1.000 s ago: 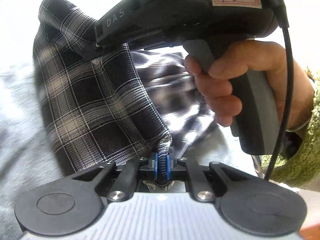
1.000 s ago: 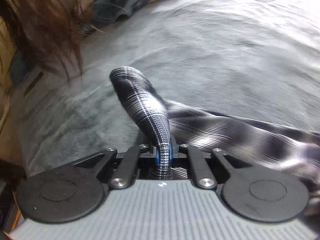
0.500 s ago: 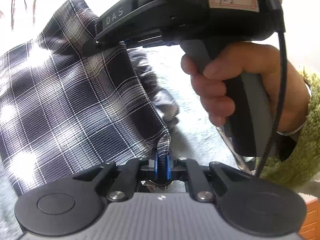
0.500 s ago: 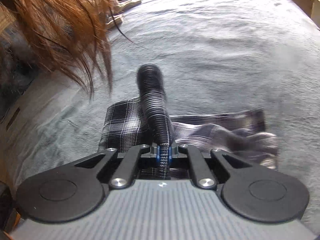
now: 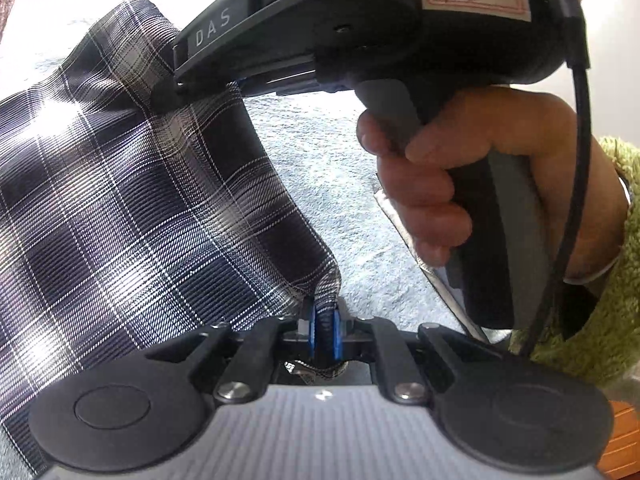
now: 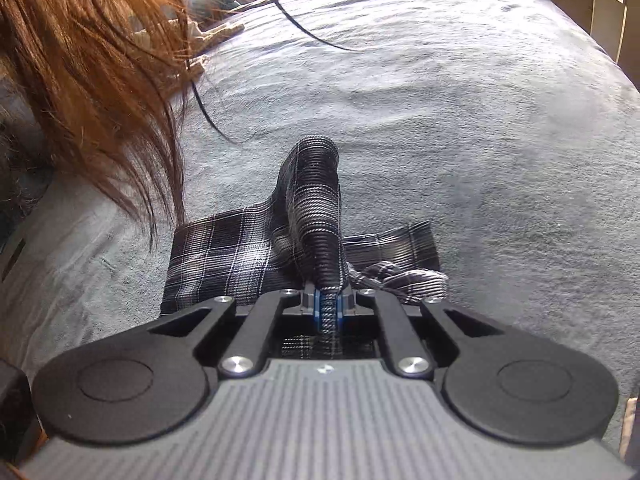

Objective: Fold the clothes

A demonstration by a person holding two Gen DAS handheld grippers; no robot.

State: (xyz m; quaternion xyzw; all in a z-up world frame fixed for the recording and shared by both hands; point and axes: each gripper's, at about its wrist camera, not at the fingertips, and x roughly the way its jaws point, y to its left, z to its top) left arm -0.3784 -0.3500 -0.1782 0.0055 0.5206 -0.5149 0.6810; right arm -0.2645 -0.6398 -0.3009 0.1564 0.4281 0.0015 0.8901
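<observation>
Pinching plaid garment [image 6: 308, 208] (both clamped)

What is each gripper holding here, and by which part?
Both grip the plaid garment. The left gripper pinches a corner of its edge. The right gripper clamps a bunched fold, which part cannot be told, lifted off the grey blanket.

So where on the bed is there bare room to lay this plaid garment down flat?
The grey blanket is bare beyond the plaid garment and to its right, out to the bed's far edge. It is crowded at the near left, where hair hangs over the blanket and a thin black cable trails. Both the left gripper and right gripper pinch the cloth.
</observation>
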